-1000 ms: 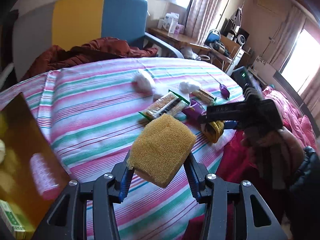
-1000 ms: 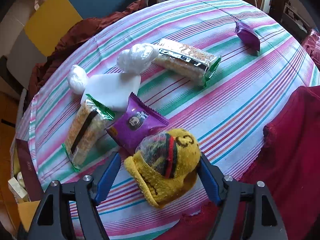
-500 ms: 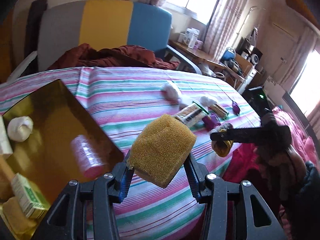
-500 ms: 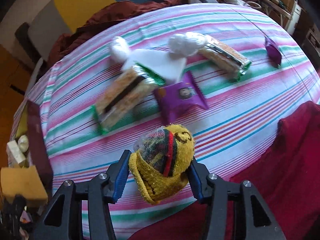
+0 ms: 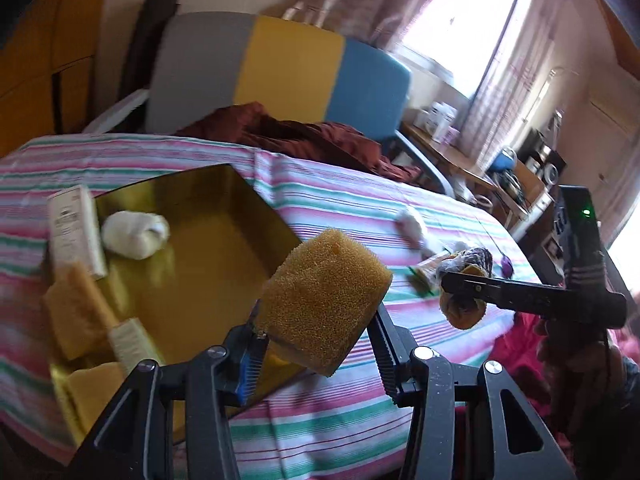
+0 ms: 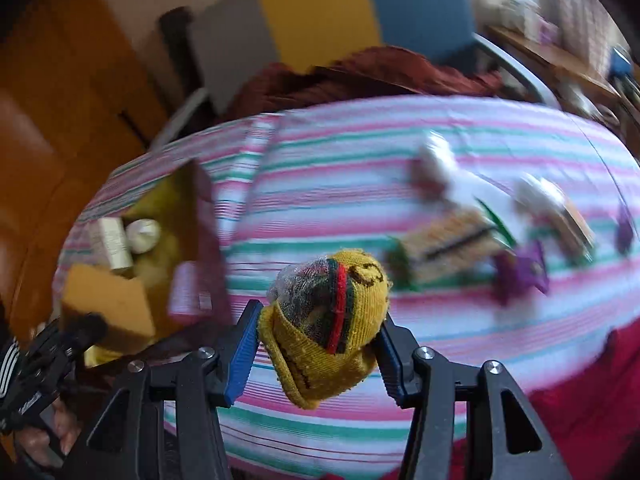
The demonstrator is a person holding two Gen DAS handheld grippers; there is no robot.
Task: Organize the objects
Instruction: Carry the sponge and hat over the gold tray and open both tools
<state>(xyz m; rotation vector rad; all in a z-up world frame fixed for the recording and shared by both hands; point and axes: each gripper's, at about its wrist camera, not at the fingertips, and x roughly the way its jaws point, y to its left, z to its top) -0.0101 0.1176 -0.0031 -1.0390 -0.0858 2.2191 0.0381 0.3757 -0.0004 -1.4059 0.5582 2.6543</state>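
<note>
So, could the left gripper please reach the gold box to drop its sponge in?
Probably yes: the left gripper, shut on the sponge, hangs at the gold box rim, and the middle of the box looks bare.

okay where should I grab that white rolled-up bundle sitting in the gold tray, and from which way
Grip the white bundle across its narrow middle, coming from above. It lies on its side on the gold tray, beside the white box, so keep the tongs clear of that.
</note>
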